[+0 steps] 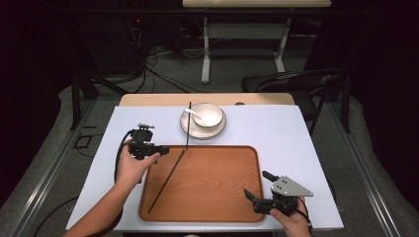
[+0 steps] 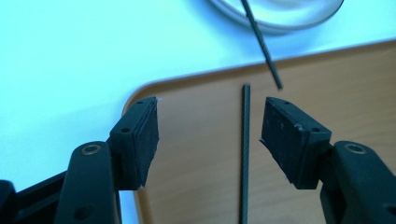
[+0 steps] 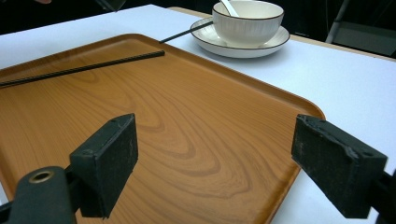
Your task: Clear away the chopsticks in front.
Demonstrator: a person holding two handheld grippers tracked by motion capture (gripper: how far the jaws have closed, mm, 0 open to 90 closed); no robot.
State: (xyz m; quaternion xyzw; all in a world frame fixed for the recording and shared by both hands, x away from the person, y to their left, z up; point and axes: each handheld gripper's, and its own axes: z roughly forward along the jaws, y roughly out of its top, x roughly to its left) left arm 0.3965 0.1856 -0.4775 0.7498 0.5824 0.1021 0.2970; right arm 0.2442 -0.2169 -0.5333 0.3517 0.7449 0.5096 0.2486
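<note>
A wooden tray [image 1: 217, 187] lies on the white mat. One black chopstick [image 1: 168, 180] rests slantwise in its left half. My left gripper [image 1: 165, 149] hovers open at the tray's far left corner; in the left gripper view that chopstick [image 2: 245, 154] runs between the jaws, nearer the right one, untouched. A second chopstick [image 1: 188, 126] leans from the plate [image 1: 217, 132] down to the tray's far rim. On the plate stands a white bowl [image 1: 207, 114] with a spoon [image 1: 195, 114] in it. My right gripper [image 1: 255, 182] is open and holds nothing above the tray's near right corner.
The white mat [image 1: 286, 133] covers most of the small table, with bare mat right of the tray. A dark chair [image 1: 301, 81] stands past the table's far right corner. Cables [image 1: 163, 74] lie on the floor behind, near another table's legs.
</note>
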